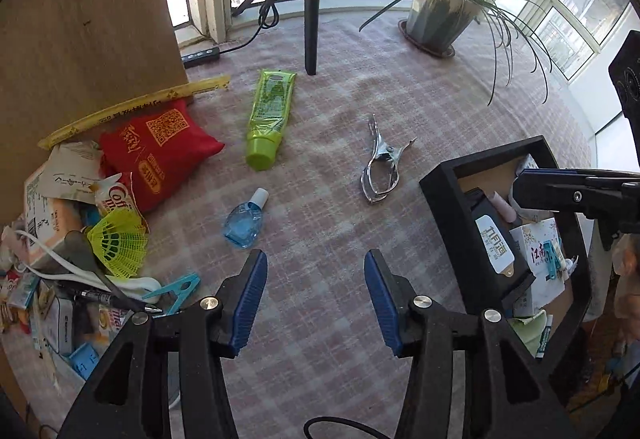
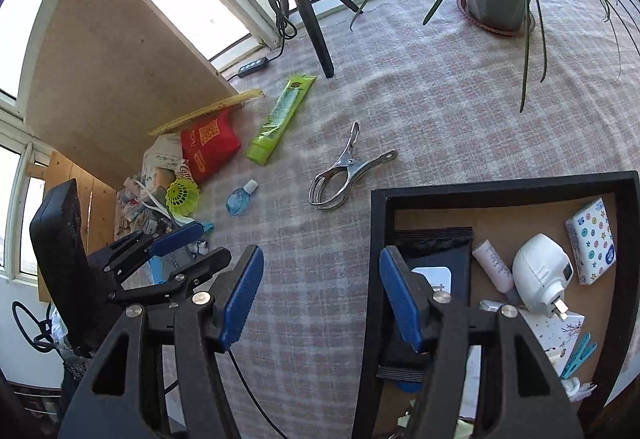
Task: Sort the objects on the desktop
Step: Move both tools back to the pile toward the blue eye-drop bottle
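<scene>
**deskbot_dan:** Both grippers are empty right now. The left gripper (image 1: 316, 295) has its jaws spread wide over bare tabletop (image 1: 320, 231), and the right gripper (image 2: 322, 295) is just as wide apart, straddling the near-left corner of the black tray (image 2: 374, 239). What would you grab next?

**plaidcloth:** I'd guess the blue bottle (image 1: 242, 223). It lies on its side just ahead and left of the left gripper, apart from the pile. Come down with the fingers across the fat body, not the white cap, since it looks slick and could squirt out. The metal clip (image 1: 380, 167) is nearer the tray, so that one suits the right gripper. Pinch it at the pivot, because the looped end is springy wire. The green tube (image 1: 268, 119) lies farther back, with room on both sides.

**deskbot_dan:** And the heap on the left?

**plaidcloth:** That's the tricky part. The shuttlecock (image 1: 118, 243) sits on top, but below it the packets, a pen and a teal peg overlap, and I can't tell what's resting on what. The left edge cuts the pile off too. In the tray, the right gripper covers part of the dark pouch (image 2: 434, 251), and the near corner is out of sight, so I can't judge how much room is left.
</scene>
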